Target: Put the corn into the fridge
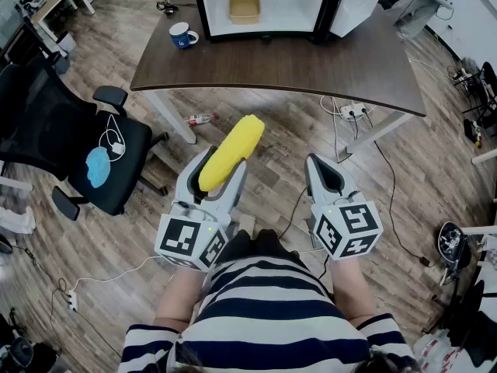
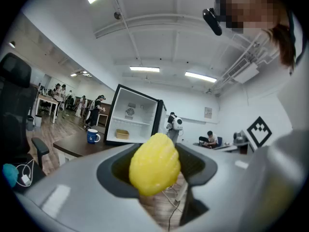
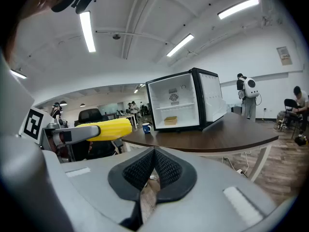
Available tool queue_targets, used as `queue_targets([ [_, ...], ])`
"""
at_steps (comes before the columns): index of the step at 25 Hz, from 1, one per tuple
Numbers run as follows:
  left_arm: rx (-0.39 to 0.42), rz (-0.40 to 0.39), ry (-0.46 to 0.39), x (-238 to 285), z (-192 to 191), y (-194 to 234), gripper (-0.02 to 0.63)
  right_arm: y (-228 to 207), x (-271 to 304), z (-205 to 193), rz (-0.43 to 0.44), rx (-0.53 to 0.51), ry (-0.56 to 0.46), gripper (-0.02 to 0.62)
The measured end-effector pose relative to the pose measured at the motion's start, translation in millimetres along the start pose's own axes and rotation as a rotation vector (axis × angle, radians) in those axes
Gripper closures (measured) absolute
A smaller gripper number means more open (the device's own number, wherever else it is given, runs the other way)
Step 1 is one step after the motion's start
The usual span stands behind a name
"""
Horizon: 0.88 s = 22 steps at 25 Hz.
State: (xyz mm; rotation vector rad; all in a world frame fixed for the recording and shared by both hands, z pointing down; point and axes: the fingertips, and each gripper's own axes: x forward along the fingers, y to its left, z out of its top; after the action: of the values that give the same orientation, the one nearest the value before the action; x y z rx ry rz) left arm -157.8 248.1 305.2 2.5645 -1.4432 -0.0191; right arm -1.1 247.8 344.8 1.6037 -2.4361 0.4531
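Left gripper (image 1: 220, 179) fingers clamp the corn cob (image 1: 231, 152); right gripper (image 1: 326, 179) fingers closed, empty; open mini fridge (image 1: 264, 6) on far table (image 1: 311, 64).

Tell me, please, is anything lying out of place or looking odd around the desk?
One thing: a small bottle lies on its side on the wooden floor beside the desk leg, as if dropped. The fridge door stands open, which suits the task. The corn is held in the left hand-held gripper.

No lettering can be read; the blue mug (image 1: 183, 35) bears a white mark too small to tell
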Motion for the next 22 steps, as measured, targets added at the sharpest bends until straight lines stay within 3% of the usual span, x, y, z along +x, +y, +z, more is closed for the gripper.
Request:
queue_targets([
  [10, 0.008, -0.016, 0.012, 8, 1, -3, 0.606, -6, 3, 2, -0.015, 0.017, -0.006, 0.603],
  [22, 0.004, -0.024, 0.015, 23, 4, 18, 0.606, 1, 35, 9, 0.025, 0.015, 0.004, 0.604],
])
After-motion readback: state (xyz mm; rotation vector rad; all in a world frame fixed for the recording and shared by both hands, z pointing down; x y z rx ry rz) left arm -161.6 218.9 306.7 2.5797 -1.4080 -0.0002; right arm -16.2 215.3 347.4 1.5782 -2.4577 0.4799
